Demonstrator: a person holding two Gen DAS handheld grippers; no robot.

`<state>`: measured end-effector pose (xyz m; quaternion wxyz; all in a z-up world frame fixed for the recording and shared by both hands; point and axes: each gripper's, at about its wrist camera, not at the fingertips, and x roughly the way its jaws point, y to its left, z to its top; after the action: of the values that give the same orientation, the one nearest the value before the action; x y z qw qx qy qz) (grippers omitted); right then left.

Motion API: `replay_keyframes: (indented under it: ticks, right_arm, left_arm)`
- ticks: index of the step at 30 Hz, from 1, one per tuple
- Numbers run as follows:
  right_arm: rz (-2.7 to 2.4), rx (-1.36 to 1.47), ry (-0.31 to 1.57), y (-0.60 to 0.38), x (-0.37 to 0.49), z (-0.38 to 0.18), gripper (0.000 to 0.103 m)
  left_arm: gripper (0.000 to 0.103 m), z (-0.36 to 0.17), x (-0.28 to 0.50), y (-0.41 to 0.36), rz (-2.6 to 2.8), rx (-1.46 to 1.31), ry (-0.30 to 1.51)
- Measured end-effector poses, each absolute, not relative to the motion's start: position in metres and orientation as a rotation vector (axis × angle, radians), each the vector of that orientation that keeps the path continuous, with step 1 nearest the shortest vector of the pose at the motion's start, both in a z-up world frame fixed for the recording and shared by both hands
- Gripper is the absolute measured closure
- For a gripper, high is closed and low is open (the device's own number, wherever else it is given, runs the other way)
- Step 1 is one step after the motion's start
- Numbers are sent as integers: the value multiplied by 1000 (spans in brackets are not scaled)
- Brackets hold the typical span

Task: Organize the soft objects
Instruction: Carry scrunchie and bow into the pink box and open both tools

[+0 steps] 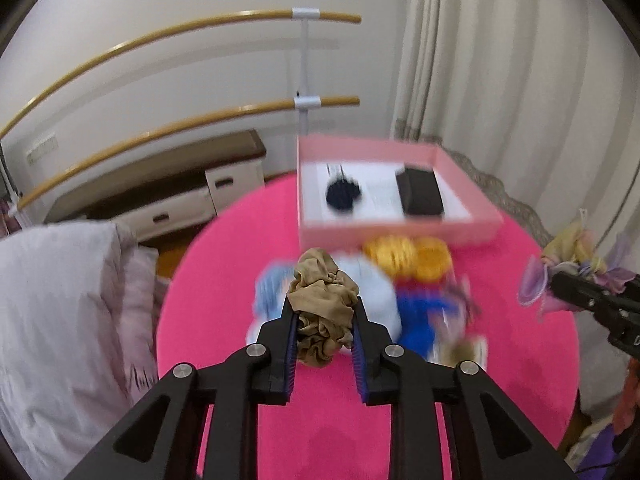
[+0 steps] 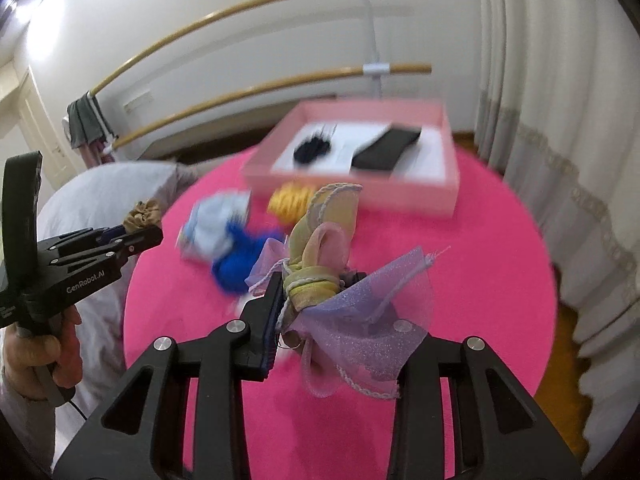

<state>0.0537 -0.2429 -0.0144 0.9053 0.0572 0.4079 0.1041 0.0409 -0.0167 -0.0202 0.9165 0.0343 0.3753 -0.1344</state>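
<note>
Your left gripper (image 1: 324, 312) is clamped on a tan scrunchie (image 1: 324, 292), held above the pink round table (image 1: 224, 264). Your right gripper (image 2: 316, 300) is closed on a bundle of organza pouches (image 2: 340, 280), purple/yellow/pink, also off the tabletop. Pink tray (image 1: 472, 224) sits at the far side of the table w/ a dark scrunchie (image 1: 342, 196) and a black flat item (image 1: 420, 192) inside. Just in front of the tray: yellow scrunchie (image 1: 404, 258), light blue cloth (image 1: 372, 292), blue item (image 1: 420, 316), all blurred. Near half of the table is bare, room to move there; table edge drops off left toward bedding (image 1: 60, 300), curtain (image 1: 500, 60) close on the right. Only legible text: "GenRobot.AI" on your left gripper's body in the right wrist view.
</note>
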Motion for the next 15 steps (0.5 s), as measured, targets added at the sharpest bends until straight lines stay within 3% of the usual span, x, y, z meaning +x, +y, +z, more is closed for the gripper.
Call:
replay_keyframes:
  ticks: [8,15]
  right_arm:
    - [184,114,785,-258,150,31,71]
    - [153,144,826,-273,235,32,71]
  left_arm:
    - [80,15,141,-41,-285,46,755]
    - [80,17,229,-61,-304,20,817]
